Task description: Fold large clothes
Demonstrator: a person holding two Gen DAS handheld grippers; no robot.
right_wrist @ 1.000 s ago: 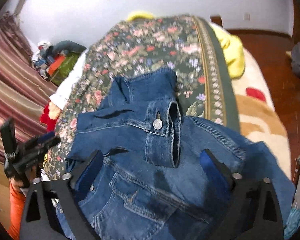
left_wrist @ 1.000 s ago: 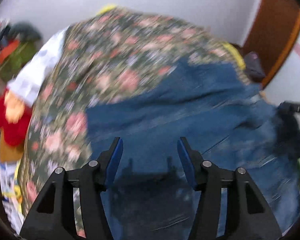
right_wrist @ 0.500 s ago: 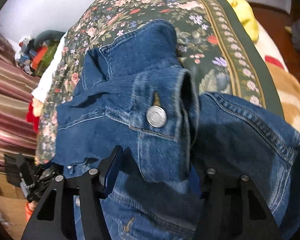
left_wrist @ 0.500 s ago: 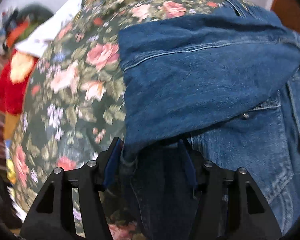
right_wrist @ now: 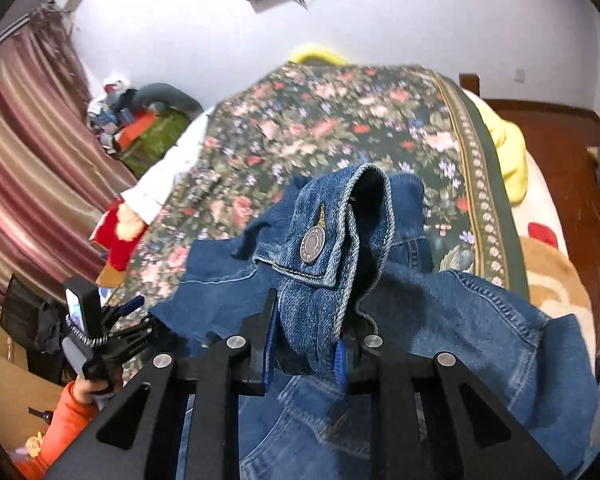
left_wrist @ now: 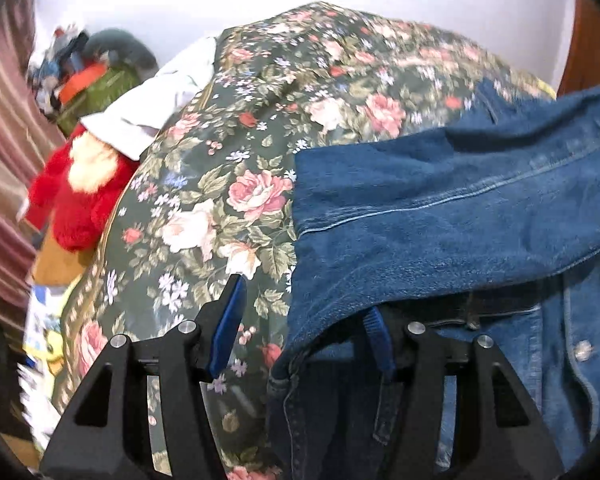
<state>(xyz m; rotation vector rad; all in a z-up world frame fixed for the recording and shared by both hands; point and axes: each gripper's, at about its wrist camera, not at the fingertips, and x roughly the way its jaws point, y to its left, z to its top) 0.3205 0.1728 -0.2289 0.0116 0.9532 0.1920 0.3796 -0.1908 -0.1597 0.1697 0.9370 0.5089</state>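
Since a second ago my right gripper (right_wrist: 306,354) has gone from wide open to closing on the buttoned cuff (right_wrist: 324,240) at frame centre, lifting it. The left gripper (left_wrist: 304,328) stands half open, the denim jacket (left_wrist: 460,216) over one finger only. I'd carry the sleeve across the jacket — slowly, keeping it flat on the floral bedspread (left_wrist: 228,184).

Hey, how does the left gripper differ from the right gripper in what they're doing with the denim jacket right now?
The right gripper is closing its jaws on the jacket's buttoned cuff; the left gripper stands wider, with only the jacket's edge between its fingers.
The right gripper's cuff stands lifted above the denim jacket; the left gripper's denim lies low against the floral bedspread.
Both have blue pads and point down at the same jacket.
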